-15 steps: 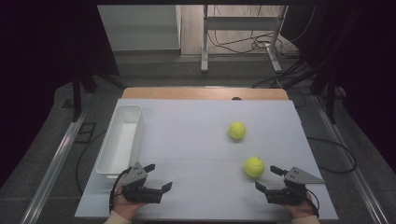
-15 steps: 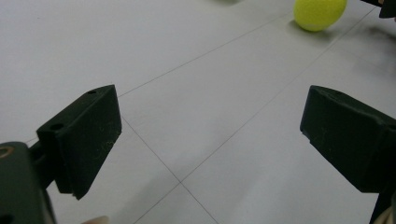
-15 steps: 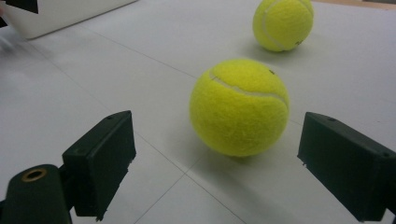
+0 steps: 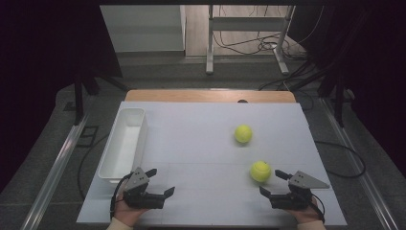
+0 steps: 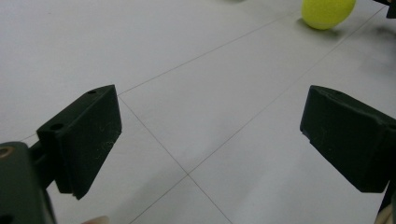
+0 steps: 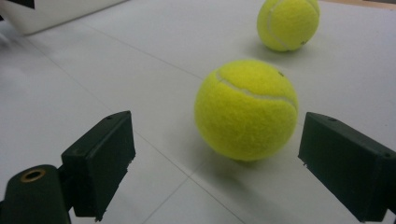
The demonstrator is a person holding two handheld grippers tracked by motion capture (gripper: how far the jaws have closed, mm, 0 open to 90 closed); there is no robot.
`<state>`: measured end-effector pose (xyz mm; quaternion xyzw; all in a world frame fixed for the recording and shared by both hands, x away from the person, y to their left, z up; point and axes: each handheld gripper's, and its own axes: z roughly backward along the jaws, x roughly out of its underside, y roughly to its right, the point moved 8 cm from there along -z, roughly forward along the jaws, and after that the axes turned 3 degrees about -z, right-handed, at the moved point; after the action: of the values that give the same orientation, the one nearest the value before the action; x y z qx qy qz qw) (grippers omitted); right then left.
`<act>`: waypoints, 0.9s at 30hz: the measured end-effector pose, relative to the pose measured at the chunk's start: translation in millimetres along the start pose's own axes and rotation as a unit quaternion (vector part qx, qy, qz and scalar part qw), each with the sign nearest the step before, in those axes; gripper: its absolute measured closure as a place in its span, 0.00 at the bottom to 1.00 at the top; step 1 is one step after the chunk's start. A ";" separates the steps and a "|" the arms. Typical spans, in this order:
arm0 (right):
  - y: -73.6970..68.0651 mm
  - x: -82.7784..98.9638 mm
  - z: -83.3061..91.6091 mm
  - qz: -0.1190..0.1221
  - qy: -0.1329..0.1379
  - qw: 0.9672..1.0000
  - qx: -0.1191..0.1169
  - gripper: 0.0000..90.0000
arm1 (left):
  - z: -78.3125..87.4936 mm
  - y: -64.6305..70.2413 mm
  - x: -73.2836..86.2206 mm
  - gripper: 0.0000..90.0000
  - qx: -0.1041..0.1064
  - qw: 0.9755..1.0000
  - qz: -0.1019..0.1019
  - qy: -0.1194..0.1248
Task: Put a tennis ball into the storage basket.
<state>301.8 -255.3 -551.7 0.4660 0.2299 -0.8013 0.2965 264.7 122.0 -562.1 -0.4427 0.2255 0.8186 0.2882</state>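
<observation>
one white bin (image 4: 123,143), long and narrow, long axis running away from the person, at the table (image 4: 201,120) left edge. left gripper (image 4: 160,182) just in front of the bin's near end, jaws spread wide, nothing between them. two tennis balls, yellow-green felt with a white seam, round so no long axis. far ball (image 4: 243,133) well right of the bin, mid table. near ball (image 4: 261,171) right of the bin, closer to the person, seam curving over its top. right gripper (image 4: 274,183) just behind the near ball, jaws spread, ball ahead of them, not touching.
</observation>
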 end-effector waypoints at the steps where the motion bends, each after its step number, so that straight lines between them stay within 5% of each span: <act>1: 0.3 0.8 -0.2 0.001 -0.003 1.000 0.001 0.13 | -0.7 0.6 -0.5 0.07 0.001 1.000 0.001 0.000; 27: -2.5 0.2 -2.3 0.016 -0.010 1.000 -0.012 0.13 | 0.0 1.2 -15.9 0.07 -0.011 1.000 0.009 0.006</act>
<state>301.4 -252.1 -552.7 0.4576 0.2289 -0.7983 0.3177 271.0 116.7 -548.3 -0.4492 0.2221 0.8207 0.2745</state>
